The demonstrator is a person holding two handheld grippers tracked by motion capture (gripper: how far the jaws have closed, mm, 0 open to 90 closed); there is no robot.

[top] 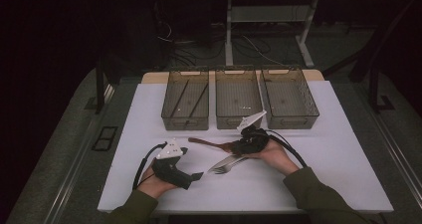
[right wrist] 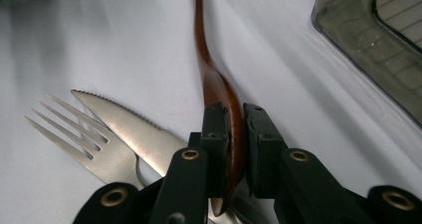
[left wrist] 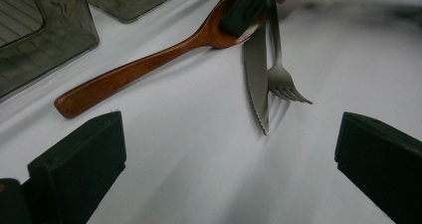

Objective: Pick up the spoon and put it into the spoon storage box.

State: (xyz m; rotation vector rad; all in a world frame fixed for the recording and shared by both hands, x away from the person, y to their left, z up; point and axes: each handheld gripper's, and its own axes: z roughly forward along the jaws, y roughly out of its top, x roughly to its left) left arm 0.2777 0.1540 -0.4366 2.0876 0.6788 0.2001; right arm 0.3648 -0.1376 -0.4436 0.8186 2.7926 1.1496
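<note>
A brown wooden spoon [top: 204,142] lies on the white table [top: 149,114], handle pointing left. My right gripper [top: 238,147] is shut on its bowl; in the right gripper view the pads [right wrist: 215,129] press the spoon [right wrist: 209,69] from both sides. A steel knife [top: 224,162] and a fork [top: 230,168] lie side by side just below it, the serrated knife [right wrist: 129,129] beside the fork [right wrist: 79,139]. My left gripper [top: 198,175] rests at the front left, open with nothing between its fingers, and points at the knife [left wrist: 256,79], the fork [left wrist: 282,79] and the spoon [left wrist: 134,69].
Three smoky transparent bins stand in a row at the back of the table: left [top: 185,99], middle [top: 238,98], right [top: 289,98]. The left one holds thin dark sticks. A bin corner [right wrist: 368,40] is close to my right gripper. Beyond the table are desk legs and cables.
</note>
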